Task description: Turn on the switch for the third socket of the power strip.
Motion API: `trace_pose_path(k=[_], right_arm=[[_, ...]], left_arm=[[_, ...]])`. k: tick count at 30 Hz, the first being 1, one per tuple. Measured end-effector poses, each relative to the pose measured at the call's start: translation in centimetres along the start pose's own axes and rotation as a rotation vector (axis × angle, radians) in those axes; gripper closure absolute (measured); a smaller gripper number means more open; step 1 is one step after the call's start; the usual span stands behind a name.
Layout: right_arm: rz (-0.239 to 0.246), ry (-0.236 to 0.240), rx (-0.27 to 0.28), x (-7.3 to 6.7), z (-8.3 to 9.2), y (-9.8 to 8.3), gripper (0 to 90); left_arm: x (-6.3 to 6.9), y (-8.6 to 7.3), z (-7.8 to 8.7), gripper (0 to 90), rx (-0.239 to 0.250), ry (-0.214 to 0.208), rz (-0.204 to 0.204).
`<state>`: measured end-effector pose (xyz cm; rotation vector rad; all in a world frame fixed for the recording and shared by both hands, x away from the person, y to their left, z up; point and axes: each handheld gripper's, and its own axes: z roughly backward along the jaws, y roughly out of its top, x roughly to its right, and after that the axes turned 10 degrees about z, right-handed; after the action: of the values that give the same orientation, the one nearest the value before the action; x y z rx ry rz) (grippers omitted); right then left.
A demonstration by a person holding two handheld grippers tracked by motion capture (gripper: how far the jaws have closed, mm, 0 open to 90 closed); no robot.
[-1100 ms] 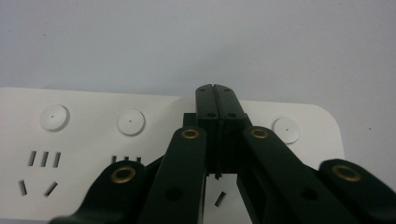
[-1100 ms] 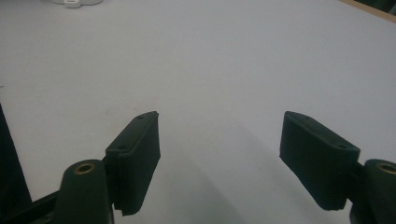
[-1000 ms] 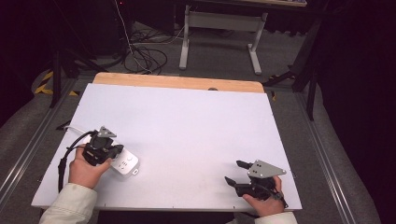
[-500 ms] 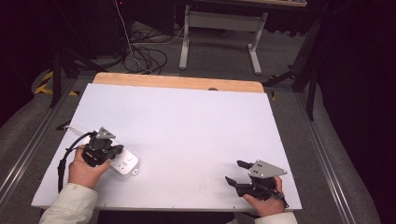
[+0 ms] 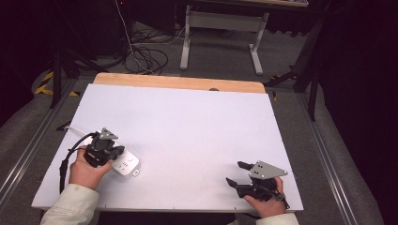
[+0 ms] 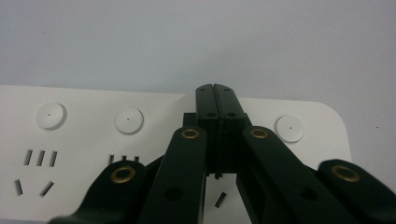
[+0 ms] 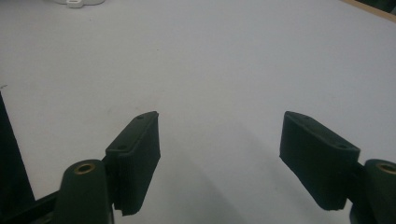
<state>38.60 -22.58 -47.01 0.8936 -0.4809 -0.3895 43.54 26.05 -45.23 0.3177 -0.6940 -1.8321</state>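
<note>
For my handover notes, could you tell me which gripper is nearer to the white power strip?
Left. The left gripper, jaws shut, sits right over the white power strip. The right gripper, jaws open, rests far across the table near its front right corner.

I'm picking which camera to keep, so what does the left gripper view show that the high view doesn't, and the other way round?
Left gripper view: the power strip's round buttons and socket slots up close, with the left gripper shut above them, jaws pressed together.

High view: the whole white table, both hands, the right gripper open over bare tabletop, the cable trailing from the left gripper, and the floor beyond.

Both: the power strip, the left gripper, the white tabletop.
</note>
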Motion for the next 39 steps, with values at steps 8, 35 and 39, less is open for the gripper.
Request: trace_pose_path(k=[8, 35, 39], right_arm=[[0.003, -0.001, -0.004, 0.0, -0.2, 0.0, 28.9], [-0.002, 0.000, -0.007, 0.1, -0.2, -0.1, 28.9], [-0.002, 0.000, -0.007, 0.1, -0.2, -0.1, 28.9]], left_arm=[[1.2, 0.7, 1.3, 90.0, 0.044, 0.073, -0.028], [2.0, 1.3, 3.8, 69.8, 0.085, -0.041, -0.088], [2.3, 1.4, 4.6, 55.2, 0.131, -0.069, -0.094]])
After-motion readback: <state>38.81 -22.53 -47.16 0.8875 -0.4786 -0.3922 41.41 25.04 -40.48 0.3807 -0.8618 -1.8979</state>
